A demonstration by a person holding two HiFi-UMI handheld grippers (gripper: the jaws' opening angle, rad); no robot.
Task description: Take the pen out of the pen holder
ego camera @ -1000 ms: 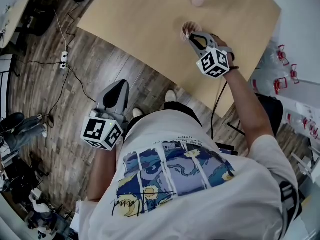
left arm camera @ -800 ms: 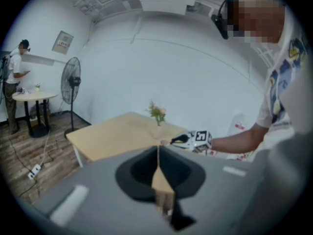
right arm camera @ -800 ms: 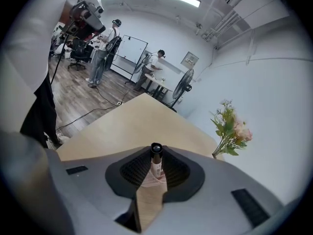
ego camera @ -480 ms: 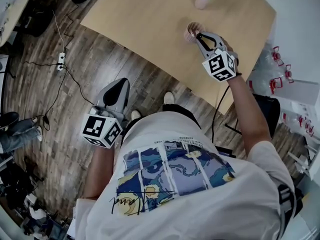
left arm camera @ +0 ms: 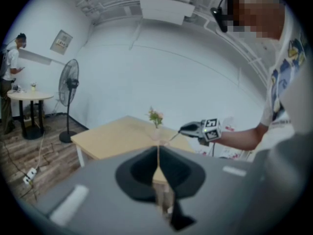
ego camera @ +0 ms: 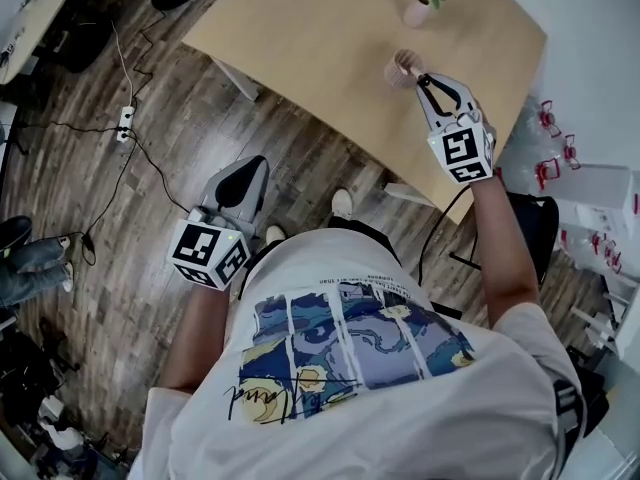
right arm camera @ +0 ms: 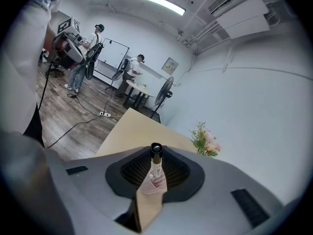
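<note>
A pale pink pen holder (ego camera: 404, 68) stands on the wooden table (ego camera: 320, 38) near its right edge. My right gripper (ego camera: 422, 76) hovers just beside and above it, shut on a black-capped pen (right arm camera: 156, 153). In the right gripper view the pen stands upright between the pads, with the holder (right arm camera: 154, 184) right below it. Whether the pen's lower end is still inside, I cannot tell. The left gripper view shows that gripper (left arm camera: 195, 129) and the thin pen (left arm camera: 174, 137) slanting down. My left gripper (ego camera: 256, 164) hangs over the floor, left of the table, jaws together and empty.
A small pink vase of flowers (ego camera: 420, 8) stands behind the holder. A power strip and cables (ego camera: 125, 118) lie on the wooden floor to the left. Bottles (ego camera: 555, 138) sit beyond the table's right edge. A standing fan (left arm camera: 67, 89) and a round side table (left arm camera: 29, 97) are further off.
My right gripper has risen above the pen holder with the pen in it. The left gripper has drifted slightly towards the table, still shut.
</note>
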